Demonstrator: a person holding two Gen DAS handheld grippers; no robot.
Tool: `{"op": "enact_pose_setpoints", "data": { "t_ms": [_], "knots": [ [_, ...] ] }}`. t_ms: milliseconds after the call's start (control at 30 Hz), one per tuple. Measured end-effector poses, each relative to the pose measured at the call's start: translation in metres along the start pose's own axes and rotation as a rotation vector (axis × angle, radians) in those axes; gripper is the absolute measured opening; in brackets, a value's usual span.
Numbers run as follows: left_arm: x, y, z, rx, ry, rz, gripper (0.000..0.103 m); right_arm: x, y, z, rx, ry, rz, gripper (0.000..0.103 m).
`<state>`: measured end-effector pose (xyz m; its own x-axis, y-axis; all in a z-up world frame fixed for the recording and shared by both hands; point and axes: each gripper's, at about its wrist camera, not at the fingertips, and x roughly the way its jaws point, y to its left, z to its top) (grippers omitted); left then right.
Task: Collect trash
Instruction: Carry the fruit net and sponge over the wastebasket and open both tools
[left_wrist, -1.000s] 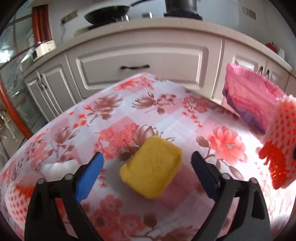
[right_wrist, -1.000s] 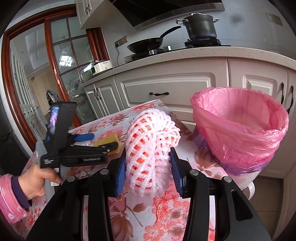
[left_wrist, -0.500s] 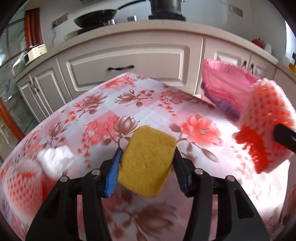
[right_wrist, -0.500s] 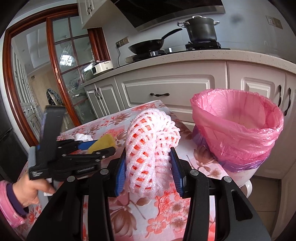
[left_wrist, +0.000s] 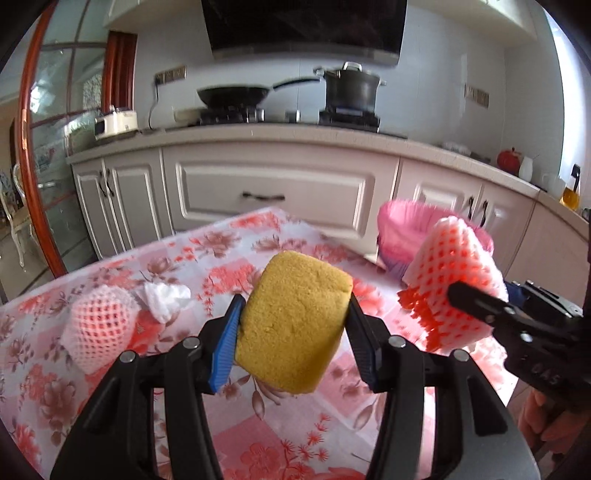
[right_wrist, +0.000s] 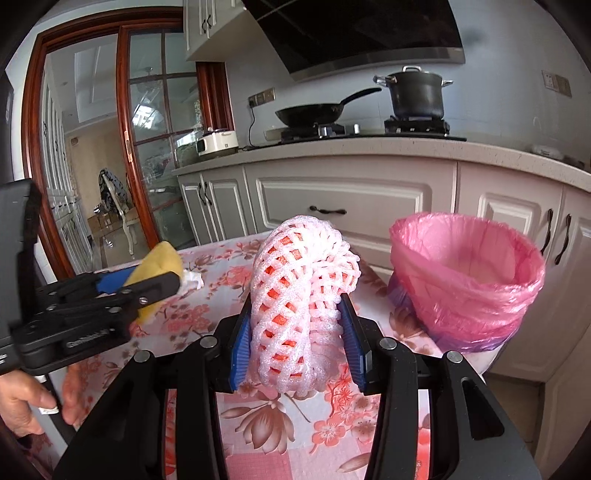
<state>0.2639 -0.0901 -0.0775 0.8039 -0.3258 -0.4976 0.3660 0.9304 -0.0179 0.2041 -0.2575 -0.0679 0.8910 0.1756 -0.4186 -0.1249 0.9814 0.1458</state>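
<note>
The lower part of the pink-lined bin is hidden behind the foam net. The worktop is cut off at the bottom edge.

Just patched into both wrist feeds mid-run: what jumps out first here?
The left gripper is clamped on a yellow sponge lifted above the floral tablecloth. The right gripper squeezes a pink foam fruit net, with the pink-lined trash bin just beyond at the table's right edge. Another foam net and a white crumpled tissue lie on the table.

bright daylight, strong fisheye bending at edges, slight motion blur in left view
</note>
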Motion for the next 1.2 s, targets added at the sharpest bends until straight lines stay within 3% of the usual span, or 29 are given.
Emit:
{"op": "enact_pose_setpoints", "data": {
  "t_ms": [233, 500, 967, 1200],
  "knots": [
    [-0.023, -0.023, 0.01, 0.029, -0.067, 0.002, 0.052, -0.019, -0.009, 0.011, -0.003, -0.039, -0.041, 0.043],
    [-0.021, -0.057, 0.027, 0.064, -0.112, -0.035, 0.053, -0.026, -0.035, 0.022, 0.0, -0.049, -0.108, 0.043],
    [0.042, -0.113, 0.067, 0.094, -0.116, -0.122, 0.053, -0.021, -0.113, 0.048, -0.013, -0.063, -0.242, 0.043],
    [0.088, -0.143, 0.093, 0.097, -0.103, -0.175, 0.053, -0.006, -0.168, 0.06, 0.013, -0.064, -0.266, 0.043]
  ]
}}
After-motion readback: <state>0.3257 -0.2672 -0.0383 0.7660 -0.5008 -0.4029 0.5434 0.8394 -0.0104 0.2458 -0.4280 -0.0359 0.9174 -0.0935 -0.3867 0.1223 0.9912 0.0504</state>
